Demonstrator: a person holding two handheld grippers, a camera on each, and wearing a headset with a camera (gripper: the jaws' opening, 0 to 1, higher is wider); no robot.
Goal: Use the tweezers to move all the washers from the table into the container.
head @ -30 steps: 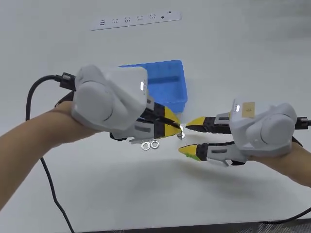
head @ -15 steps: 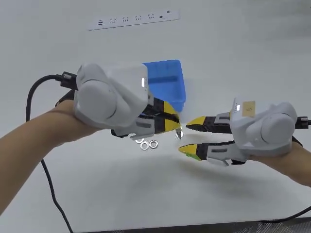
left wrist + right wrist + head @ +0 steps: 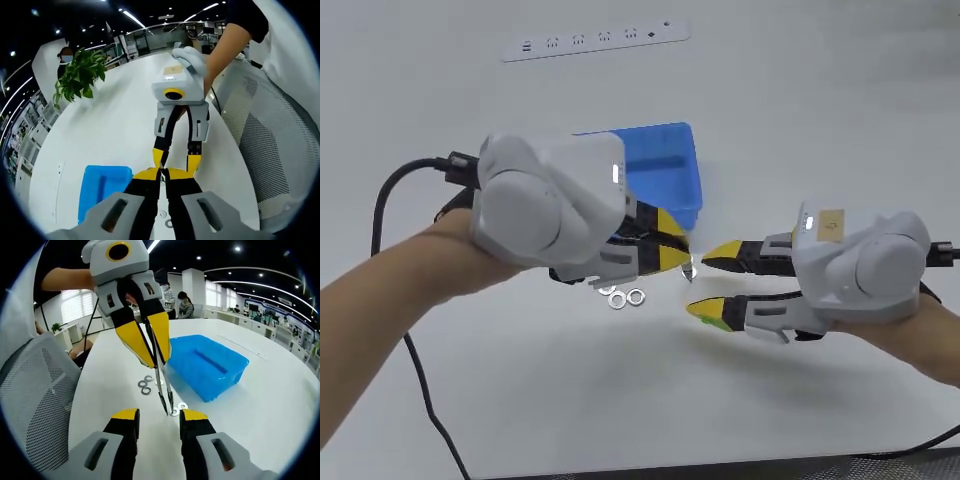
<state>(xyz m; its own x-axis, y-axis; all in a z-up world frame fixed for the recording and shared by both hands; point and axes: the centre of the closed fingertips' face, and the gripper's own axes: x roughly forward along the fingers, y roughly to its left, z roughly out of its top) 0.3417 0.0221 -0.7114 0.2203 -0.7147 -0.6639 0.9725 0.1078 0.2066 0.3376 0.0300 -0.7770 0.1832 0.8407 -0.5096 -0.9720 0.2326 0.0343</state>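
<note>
My left gripper [image 3: 678, 256] is shut on a pair of metal tweezers [image 3: 159, 375], which point down at the white table. Their tips sit at a small washer [image 3: 175, 412] lying just in front of my right gripper [image 3: 157, 415]; I cannot tell if the tips pinch it. The right gripper [image 3: 704, 284] stands open, its jaws on either side of the tweezer tips. Several more washers [image 3: 627, 297] lie in a small cluster [image 3: 146, 385] under the left gripper. The blue container [image 3: 670, 168] stands just behind the left gripper, also seen in the right gripper view [image 3: 207, 365] and the left gripper view [image 3: 102, 192].
A white power strip [image 3: 595, 42] lies at the table's far side. A black cable [image 3: 390, 200] runs from the left gripper off the near edge. A mesh chair [image 3: 40, 390] stands beside the table, and a potted plant [image 3: 80, 75] at its far end.
The left gripper with the tweezers has lifted and drawn back slightly to the left. The right gripper has stayed in place, open.
</note>
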